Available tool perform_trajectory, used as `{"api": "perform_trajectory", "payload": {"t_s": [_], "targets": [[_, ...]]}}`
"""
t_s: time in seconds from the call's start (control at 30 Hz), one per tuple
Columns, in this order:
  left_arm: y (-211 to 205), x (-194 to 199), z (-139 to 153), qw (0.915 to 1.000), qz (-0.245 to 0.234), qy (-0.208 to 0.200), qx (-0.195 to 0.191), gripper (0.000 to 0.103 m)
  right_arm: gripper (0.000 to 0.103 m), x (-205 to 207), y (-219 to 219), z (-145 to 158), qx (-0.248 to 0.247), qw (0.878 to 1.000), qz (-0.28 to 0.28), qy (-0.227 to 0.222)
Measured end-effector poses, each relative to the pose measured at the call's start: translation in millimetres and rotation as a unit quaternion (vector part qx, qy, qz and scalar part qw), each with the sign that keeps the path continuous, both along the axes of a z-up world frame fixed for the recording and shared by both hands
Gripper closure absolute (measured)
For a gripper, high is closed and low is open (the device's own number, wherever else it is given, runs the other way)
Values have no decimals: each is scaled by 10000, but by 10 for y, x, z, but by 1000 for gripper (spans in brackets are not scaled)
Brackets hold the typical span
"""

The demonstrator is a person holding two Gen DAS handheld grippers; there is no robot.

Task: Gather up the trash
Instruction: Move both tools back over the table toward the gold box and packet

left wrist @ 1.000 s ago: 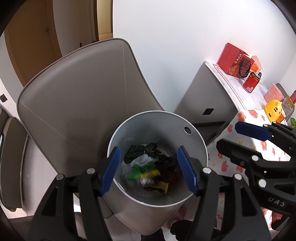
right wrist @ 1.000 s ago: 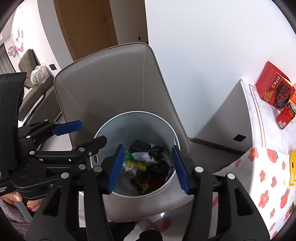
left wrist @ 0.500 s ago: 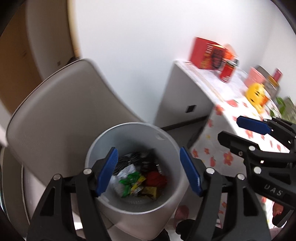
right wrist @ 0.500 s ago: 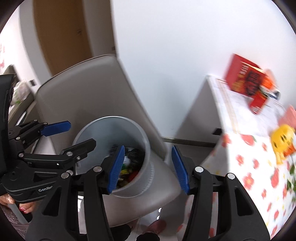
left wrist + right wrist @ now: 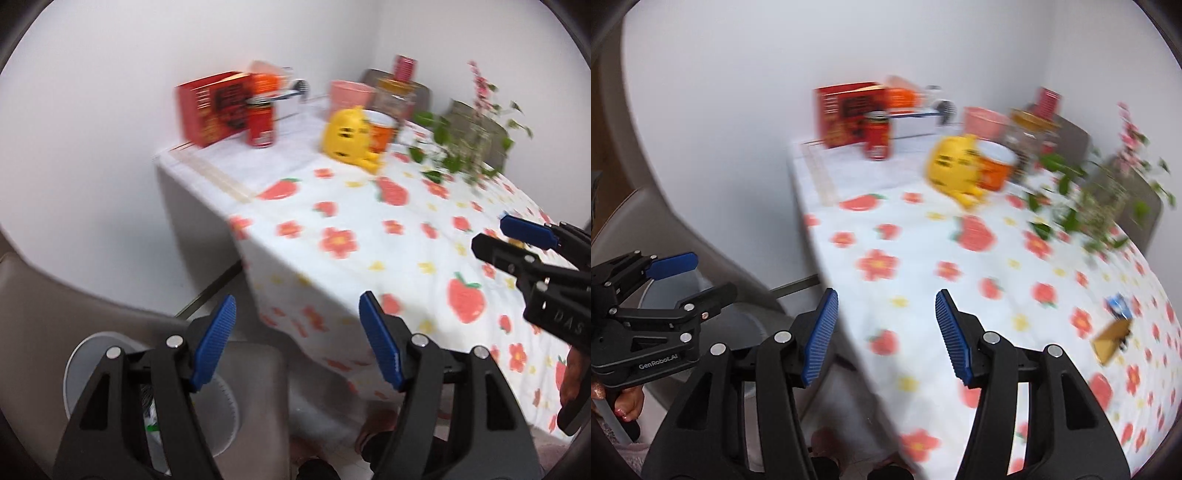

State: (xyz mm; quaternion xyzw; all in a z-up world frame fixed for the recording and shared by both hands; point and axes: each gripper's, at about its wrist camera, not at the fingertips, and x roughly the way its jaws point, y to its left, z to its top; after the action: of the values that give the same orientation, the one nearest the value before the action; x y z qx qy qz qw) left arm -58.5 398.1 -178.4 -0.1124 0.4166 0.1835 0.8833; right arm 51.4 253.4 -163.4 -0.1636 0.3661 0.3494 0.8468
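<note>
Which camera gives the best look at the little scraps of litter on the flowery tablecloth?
The right wrist view: a blue wrapper and a yellowish-brown scrap lie in plain sight on the tablecloth. In the left wrist view the right gripper hides nearly all of them.

Both grippers are black plastic frames with triangular cut-outs, silver round screws at the pivots and ribbed blue pads on the fingers. The left gripper (image 5: 690, 278) carries white "GenRobot.AI" lettering at 8 o'clock in the right wrist view; the right gripper (image 5: 511, 236) shows raised letters on its body.
</note>
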Motion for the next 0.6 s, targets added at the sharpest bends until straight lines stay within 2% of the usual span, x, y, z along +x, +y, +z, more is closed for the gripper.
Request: {"api": "perform_trajectory", "payload": {"t_s": [0.13,0.27,0.4,0.6], "targets": [[-548,496,28,9980,-626,-30,80,33,50,405,-707,19,39,9977,-677,-40],[-1132,959,25,9946,-1037,-3,32,33,50,803,-1386,13,37,9932,-1166,25],[-1768,1425,-10,9899,-1414,48,27,33,50,1155,-2018,-17,-11,9894,-1454,22],[-2524,1966,-130,9834,-1809,129,-20,33,50,1617,-2693,-171,-89,9855,-1693,98]]}}
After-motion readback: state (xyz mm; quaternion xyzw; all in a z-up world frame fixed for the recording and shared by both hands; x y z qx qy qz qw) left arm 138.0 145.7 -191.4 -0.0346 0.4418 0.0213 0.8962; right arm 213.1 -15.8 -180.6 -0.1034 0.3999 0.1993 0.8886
